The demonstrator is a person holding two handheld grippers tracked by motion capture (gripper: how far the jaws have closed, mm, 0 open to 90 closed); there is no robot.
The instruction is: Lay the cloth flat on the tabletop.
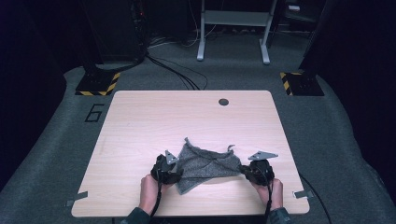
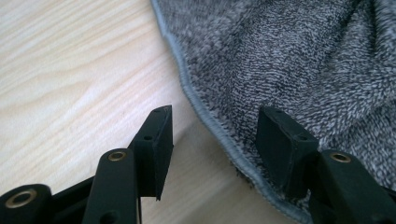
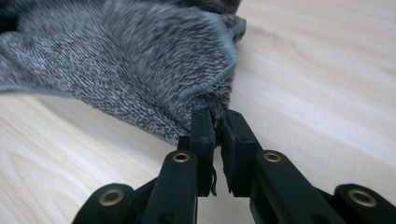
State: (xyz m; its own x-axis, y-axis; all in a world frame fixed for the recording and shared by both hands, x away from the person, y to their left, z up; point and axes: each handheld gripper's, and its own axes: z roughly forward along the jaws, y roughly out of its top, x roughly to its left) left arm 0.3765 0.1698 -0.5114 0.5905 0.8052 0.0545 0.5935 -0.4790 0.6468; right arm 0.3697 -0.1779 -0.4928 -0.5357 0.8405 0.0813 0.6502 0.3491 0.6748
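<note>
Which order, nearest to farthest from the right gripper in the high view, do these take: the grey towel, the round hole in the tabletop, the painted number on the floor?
1. Grey towel: at the right gripper, pinched in its fingers.
2. Round hole: at the far table edge.
3. Painted number: on the floor, far left.

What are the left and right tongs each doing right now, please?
Left tongs: open, straddling the hemmed edge of the grey fuzzy fabric towel, not pressing it.
Right tongs: shut on the towel's edge.

We see the tabletop (image 1: 140, 121) brightly lit from above, the surrounding room dark; both gripper views are sharp mid-frame, with soft shadows.
</note>
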